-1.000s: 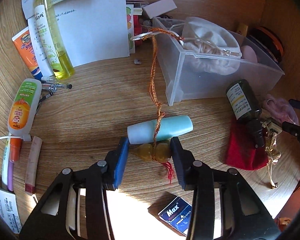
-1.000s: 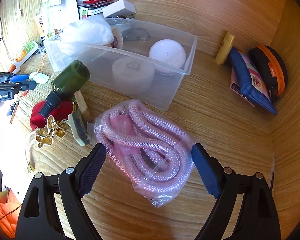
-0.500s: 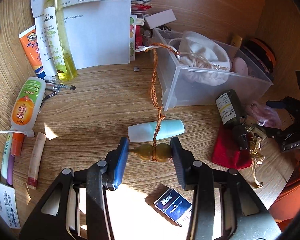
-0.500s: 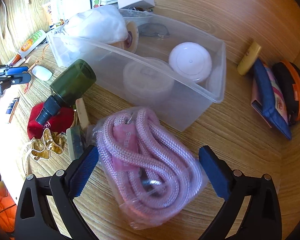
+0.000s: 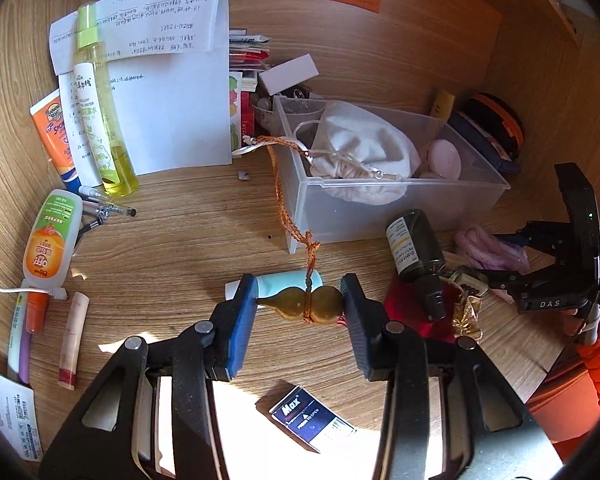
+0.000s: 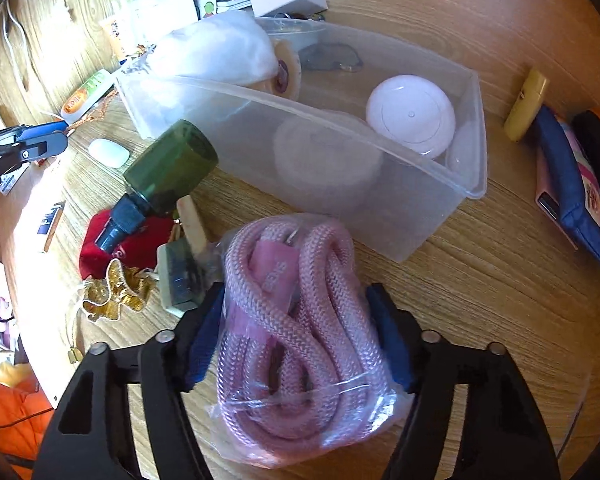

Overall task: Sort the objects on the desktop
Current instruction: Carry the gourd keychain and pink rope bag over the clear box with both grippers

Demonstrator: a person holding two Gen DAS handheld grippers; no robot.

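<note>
My left gripper is shut on a small brown gourd charm and holds it above the desk; its orange braided cord runs up to the rim of the clear plastic bin. A pale blue tube lies just behind the gourd. My right gripper is shut on a bag of pink rope, in front of the bin. The bin holds a white cloth pouch and a round white case.
A dark green bottle, a red pouch and a gold ornament lie left of the rope. A Max box lies under my left gripper. Bottles, tubes and papers fill the left. Pouches sit at the right wall.
My left gripper has lifted the gourd off the desk and drawn back. My right gripper has moved forward and closed on the bagged pink rope.
</note>
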